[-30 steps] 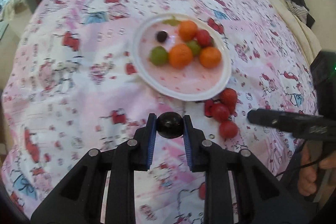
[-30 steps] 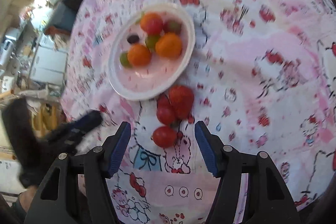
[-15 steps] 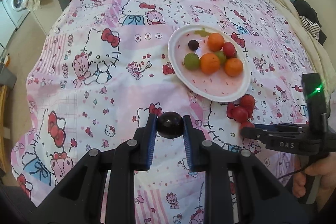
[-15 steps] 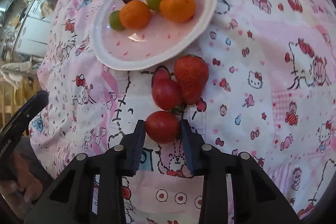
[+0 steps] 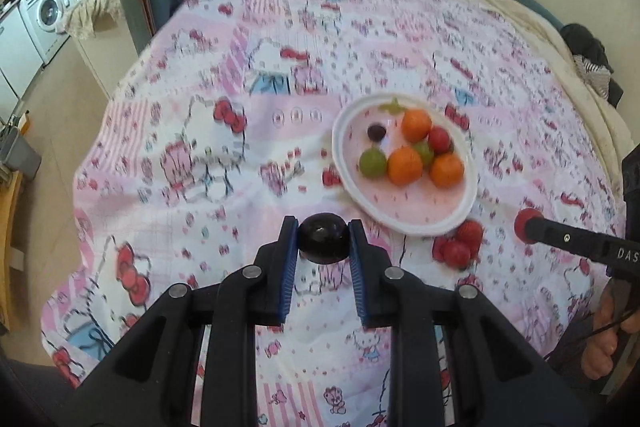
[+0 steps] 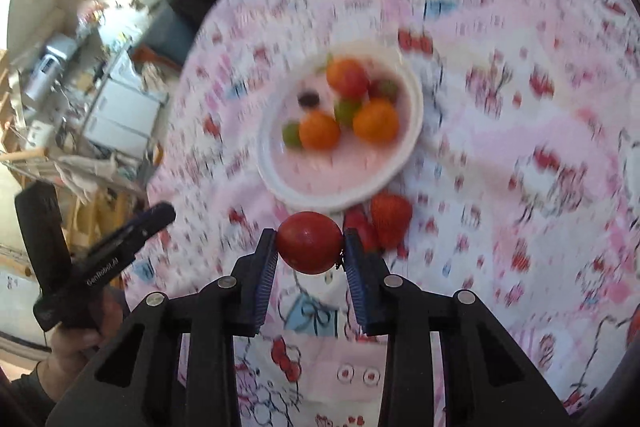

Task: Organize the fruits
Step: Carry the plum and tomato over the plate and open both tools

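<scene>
The left gripper (image 5: pixel 323 241) is clamping a dark plum (image 5: pixel 323 238) above the bedspread (image 5: pixel 208 163), short of the plate (image 5: pixel 404 219). The right gripper (image 6: pixel 309 245) is gripping a tomato (image 6: pixel 309 242). Both probably need carrying over the plate and releasing.

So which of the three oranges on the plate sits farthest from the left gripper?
The orange at the plate's far side, beside the red tomato; the other two sit nearer the left gripper.
</scene>
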`<state>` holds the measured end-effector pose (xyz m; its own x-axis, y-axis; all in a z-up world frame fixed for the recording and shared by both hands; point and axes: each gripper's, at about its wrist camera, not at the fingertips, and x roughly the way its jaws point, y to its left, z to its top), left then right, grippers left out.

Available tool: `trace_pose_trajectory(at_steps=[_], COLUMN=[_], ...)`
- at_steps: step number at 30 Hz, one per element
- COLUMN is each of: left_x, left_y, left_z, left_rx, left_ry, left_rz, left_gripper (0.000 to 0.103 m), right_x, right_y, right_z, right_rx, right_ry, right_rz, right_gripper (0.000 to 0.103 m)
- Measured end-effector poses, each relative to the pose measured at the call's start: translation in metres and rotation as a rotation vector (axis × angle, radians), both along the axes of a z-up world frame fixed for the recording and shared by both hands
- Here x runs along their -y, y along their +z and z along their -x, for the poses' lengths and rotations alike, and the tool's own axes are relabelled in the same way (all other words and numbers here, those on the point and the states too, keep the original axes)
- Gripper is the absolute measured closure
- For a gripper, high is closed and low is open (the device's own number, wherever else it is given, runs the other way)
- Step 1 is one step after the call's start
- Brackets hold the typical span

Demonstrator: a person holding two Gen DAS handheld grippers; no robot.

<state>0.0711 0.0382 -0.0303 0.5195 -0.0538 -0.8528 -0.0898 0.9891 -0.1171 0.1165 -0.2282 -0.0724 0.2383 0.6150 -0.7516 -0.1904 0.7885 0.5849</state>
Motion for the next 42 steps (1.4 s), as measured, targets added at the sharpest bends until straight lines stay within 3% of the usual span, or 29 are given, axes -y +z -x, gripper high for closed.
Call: trace_pose_trajectory(at_steps=[8, 19, 24, 28, 32, 42], left_x=[0.002, 0.016, 0.024, 0.026, 0.029, 0.028], left_y=[0.028, 0.008, -0.023, -0.045, -0.059, -0.071], left_z=[-0.039, -0.102, -0.125, -0.131, -0.135, -0.139], left_rx=[0.072, 0.048, 0.002, -0.011, -0.044, -0.073], left_ry=[-0.041, -0.088, -0.117, -0.112, -0.122, -0.117], left_rz=[-0.045, -0.072, -0.025, 0.008, 0.042, 0.052], left_gripper=[0.082, 0.082, 0.082, 0.082, 0.081, 0.081], right_x=[0.003, -0.013, -0.016, -0.025, -0.029, -0.019], right_y=[0.025, 0.013, -0.009, -0.038, -0.055, -0.058], right_z=[-0.041, -0.098, -0.12, -0.115, -0.106, -0.112], right_rx=[0.095, 0.087, 0.012, -0.097, -0.147, -0.184], right_ry=[-0.052, -0.033, -0.011, 0.026, 0.034, 0.016], right_rz=[-0.089, -0.065, -0.059, -0.038, -0.019, -0.052], right_gripper=[0.068, 0.068, 0.068, 0.068, 0.066, 0.065])
